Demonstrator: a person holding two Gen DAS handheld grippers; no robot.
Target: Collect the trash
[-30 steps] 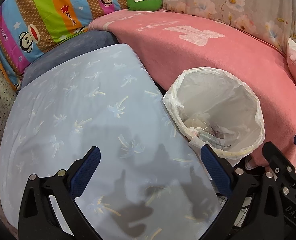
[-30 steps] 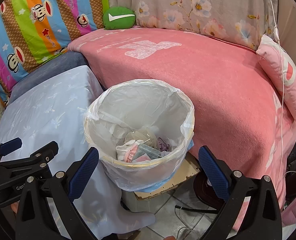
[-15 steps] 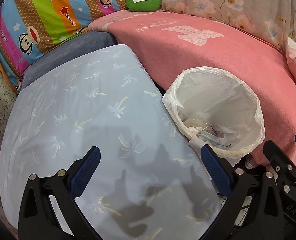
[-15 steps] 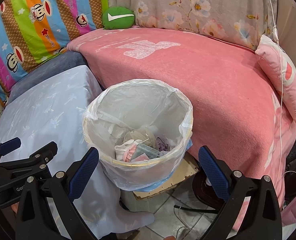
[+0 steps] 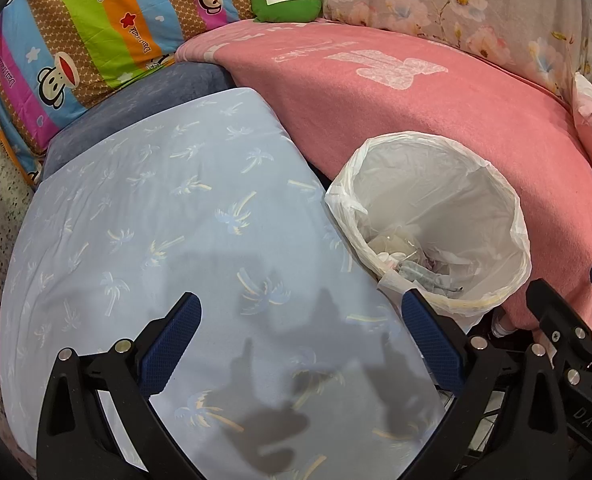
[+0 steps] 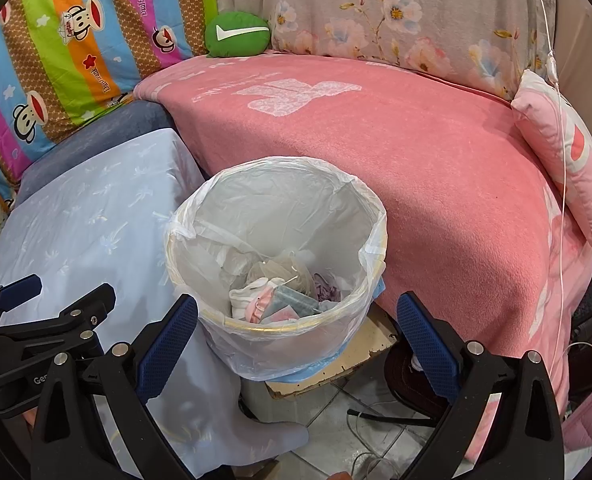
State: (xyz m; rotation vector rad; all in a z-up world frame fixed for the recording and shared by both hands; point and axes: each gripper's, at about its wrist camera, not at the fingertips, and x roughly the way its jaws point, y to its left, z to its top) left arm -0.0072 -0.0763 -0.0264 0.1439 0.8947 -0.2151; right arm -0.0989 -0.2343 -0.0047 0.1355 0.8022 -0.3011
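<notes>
With both the left gripper [image 5: 298, 342] and right gripper [image 6: 296, 342] spread and empty, collection appears complete: trash [image 6: 280, 294] lies in the lined bin [image 6: 370, 240], frame centre; next, probably gathering the liner rim.

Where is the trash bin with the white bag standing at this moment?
In the right wrist view the trash bin stands at centre, between the light blue cloth on its left and the pink blanket on its right, just ahead of the open right gripper.

A home living space is shown: a pink blanket [image 6: 396, 152] is spread at centre, patterned bedding [image 6: 56, 52] is stacked upper left, and a lined trash bin [image 6: 276, 264] is placed below.
</notes>
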